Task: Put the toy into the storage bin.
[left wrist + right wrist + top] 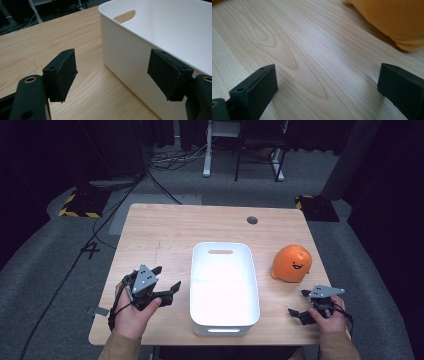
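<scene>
Down at the table's near left, the left gripper [167,277] has its jaws spread with nothing in them, just beside the white plastic bin [224,289] at mid-table. The right gripper [299,305] sits spread and empty too, near the orange plush toy [292,263]. I'd guess the bin's light, stiff and a bit slick, so pinch the rim or the handle cutout [220,252].
</scene>
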`<state>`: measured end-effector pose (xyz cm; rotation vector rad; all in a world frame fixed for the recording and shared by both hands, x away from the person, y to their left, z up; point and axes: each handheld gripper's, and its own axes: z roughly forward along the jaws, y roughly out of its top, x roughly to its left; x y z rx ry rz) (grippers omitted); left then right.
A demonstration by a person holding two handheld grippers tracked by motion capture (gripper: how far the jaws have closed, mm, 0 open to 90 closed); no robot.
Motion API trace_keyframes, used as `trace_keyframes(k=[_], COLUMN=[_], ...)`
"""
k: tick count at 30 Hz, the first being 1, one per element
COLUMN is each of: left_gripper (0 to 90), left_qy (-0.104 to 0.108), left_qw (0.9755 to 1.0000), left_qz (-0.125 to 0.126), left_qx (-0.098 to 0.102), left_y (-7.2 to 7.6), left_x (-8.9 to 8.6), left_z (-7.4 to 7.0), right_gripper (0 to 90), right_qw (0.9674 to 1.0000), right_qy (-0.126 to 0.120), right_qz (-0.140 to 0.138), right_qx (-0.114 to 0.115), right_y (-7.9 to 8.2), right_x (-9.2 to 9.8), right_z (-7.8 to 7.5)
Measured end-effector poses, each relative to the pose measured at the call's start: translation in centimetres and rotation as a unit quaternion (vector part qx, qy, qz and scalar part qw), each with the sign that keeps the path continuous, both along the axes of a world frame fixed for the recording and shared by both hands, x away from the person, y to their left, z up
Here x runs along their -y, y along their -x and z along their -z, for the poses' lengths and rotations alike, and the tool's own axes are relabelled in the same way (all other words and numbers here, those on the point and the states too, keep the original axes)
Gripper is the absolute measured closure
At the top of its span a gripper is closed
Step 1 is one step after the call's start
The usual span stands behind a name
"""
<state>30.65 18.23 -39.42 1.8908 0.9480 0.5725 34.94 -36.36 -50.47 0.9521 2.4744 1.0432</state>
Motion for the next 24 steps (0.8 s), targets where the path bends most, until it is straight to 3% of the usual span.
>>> trace_keyframes(k=[3,4,5,7,10,11,12,16,21,22,23,24], left_gripper=[22.8,22.7,22.7,22.8,23.3,23.4,23.6,23.2,21.9,21.5,21.6,21.5], left_qy=[0.002,0.002,-0.012,-0.029,-0.029,-0.029,-0.028,-0.031,-0.047,-0.056,-0.062,-0.062], left_qw=[0.9996,0.9996,0.9985,0.9969,0.9956,0.9956,0.9954,0.9943,0.9906,0.9872,0.9857,0.9857], left_qz=[-0.022,-0.022,-0.047,-0.064,-0.063,-0.063,-0.058,-0.056,-0.063,-0.066,-0.065,-0.065], left_qx=[-0.018,-0.018,-0.024,-0.036,-0.063,-0.063,-0.071,-0.085,-0.111,-0.134,-0.143,-0.143], left_y=[-1.9,-1.9,-2.6,-3.1,-3.7,-3.7,-4.0,-4.6,-5.4,-5.6,-5.7,-5.7], left_x=[-1.0,-1.0,-1.5,-2.0,-2.6,-2.6,-2.9,-3.2,-3.7,-4.0,-4.1,-4.1], left_z=[1.4,1.4,2.4,3.6,5.5,5.5,6.2,7.3,8.9,9.3,9.5,9.5], right_gripper=[2.5,2.5,2.5,2.9,12.0,12.0,20.6,23.7,26.3,31.5,33.9,37.0], right_qw=[1.0,1.0,1.0,1.0,0.9997,0.9997,0.9989,0.9985,0.9982,0.9979,0.9978,0.9977], right_qy=[0.0,0.0,0.001,-0.002,-0.008,-0.008,-0.014,-0.018,-0.016,-0.02,-0.022,-0.024], right_qz=[0.0,0.0,0.001,0.009,0.024,0.024,0.044,0.05,0.056,0.059,0.059,0.062], right_qx=[0.0,0.0,0.0,-0.001,0.003,0.003,0.011,0.015,0.015,0.017,0.019,0.018], right_y=[0.0,0.0,0.0,0.0,-0.1,-0.1,0.0,0.0,0.2,0.3,0.3,0.4], right_x=[0.0,0.0,0.0,-0.1,0.0,0.0,0.2,0.4,0.5,0.5,0.6,0.6], right_z=[0.0,0.0,0.0,0.0,-0.1,-0.1,-0.2,-0.2,-0.2,-0.2,-0.2,-0.3])
